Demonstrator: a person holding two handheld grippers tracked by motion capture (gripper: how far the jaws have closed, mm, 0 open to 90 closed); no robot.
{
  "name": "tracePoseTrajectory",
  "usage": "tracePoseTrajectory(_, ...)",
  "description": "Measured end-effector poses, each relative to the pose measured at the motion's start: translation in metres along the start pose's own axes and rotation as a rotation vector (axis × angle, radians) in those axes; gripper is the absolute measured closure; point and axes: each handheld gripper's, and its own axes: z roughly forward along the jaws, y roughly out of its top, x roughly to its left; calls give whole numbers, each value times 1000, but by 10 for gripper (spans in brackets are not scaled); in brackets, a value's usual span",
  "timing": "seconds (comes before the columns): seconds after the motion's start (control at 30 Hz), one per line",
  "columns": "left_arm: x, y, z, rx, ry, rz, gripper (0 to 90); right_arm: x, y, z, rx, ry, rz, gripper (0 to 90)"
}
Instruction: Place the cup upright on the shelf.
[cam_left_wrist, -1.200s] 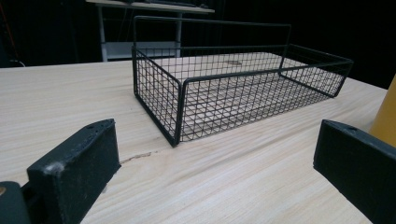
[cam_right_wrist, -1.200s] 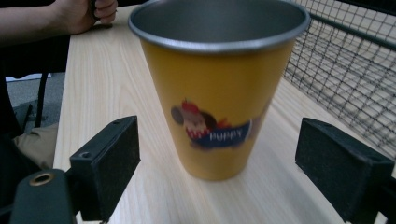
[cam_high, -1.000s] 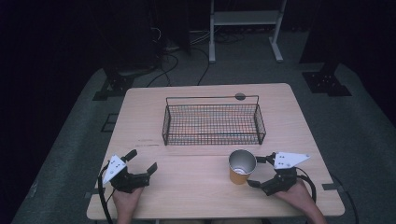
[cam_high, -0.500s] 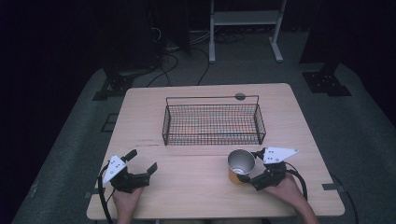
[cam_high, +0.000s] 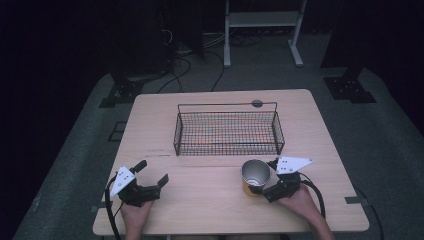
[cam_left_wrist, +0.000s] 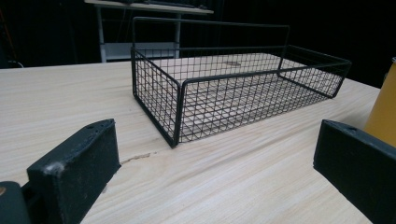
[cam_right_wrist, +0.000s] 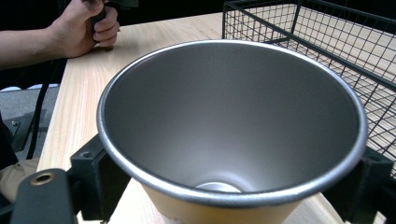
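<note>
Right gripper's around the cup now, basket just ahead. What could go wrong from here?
The right gripper straddles the tapered metal cup low on its wall, so the cup could slip or tip when lifted. The wire basket stands close behind; its near rim could catch the cup. The left gripper sits open, not steadying anything.

The table (cam_high: 215, 205) is made of light wood. A black wire basket (cam_high: 228, 131) sits on it near the back. A yellow cup (cam_high: 254, 177) stands just in front of the basket.
</note>
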Motion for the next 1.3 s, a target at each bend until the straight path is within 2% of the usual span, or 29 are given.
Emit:
tracePoseTrajectory(0.27,0,0,0,0,-1,1,0,0,2,-1,10,4,7,140)
tracePoseTrajectory(0.47,0,0,0,1,0,2,0,-4,13,-6,10,14,18,140)
tracePoseTrajectory(0.9,0,0,0,0,0,-1,0,-31,52,-11,-43,84,73,141)
tracePoseTrajectory(1.3,0,0,-1,1,0,-4,0,-51,81,-7,-46,110,83,141)
